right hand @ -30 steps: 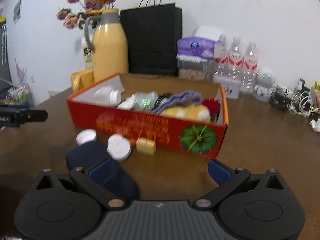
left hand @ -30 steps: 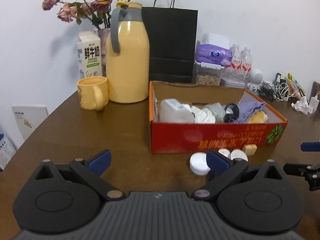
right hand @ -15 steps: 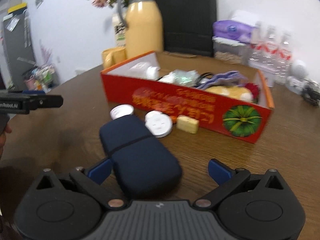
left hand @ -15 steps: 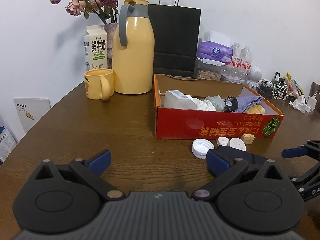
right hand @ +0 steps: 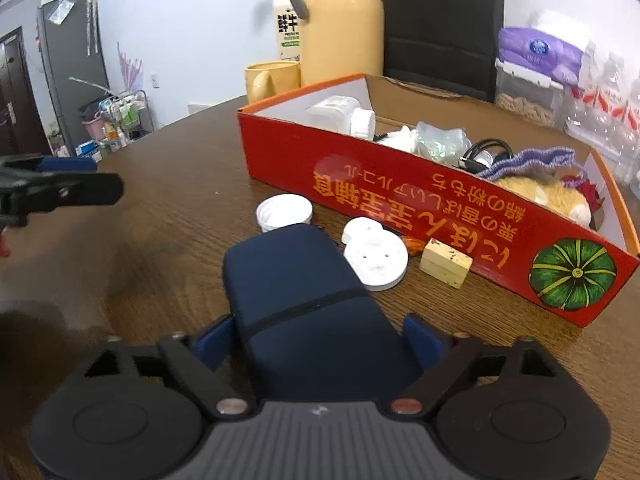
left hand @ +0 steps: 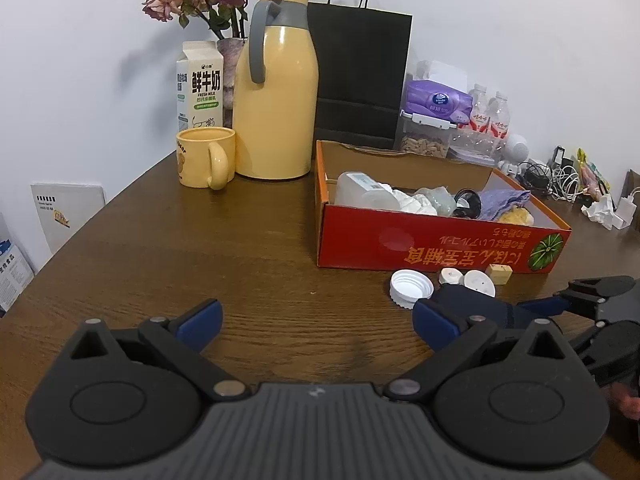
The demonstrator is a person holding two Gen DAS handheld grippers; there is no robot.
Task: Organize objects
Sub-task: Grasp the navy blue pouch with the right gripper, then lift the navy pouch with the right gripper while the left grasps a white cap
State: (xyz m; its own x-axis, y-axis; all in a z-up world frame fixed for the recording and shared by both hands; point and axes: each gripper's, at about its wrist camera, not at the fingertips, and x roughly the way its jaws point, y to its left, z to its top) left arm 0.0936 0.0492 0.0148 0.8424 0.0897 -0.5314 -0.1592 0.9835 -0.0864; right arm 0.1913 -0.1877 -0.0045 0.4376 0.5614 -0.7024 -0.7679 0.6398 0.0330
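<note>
**Right gripper closing around navy case**

Right gripper (right hand: 320,340): jaws just been closing, navy zip case (right hand: 296,304) between the blue pads, which sit tight against both sides; firm clamp can't be confirmed. Case lies on wooden table (right hand: 168,240) in front of red cardboard box (right hand: 420,208), beside white bottle cap (right hand: 284,212). Left gripper (left hand: 316,320) spread wide, holding nothing, above bare table.

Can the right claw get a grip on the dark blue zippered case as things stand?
Probably yes. The right claw already straddles the near end of the dark blue zippered case, its jaws just closing in with nothing between pads and case; whether they touch is unclear.
</note>
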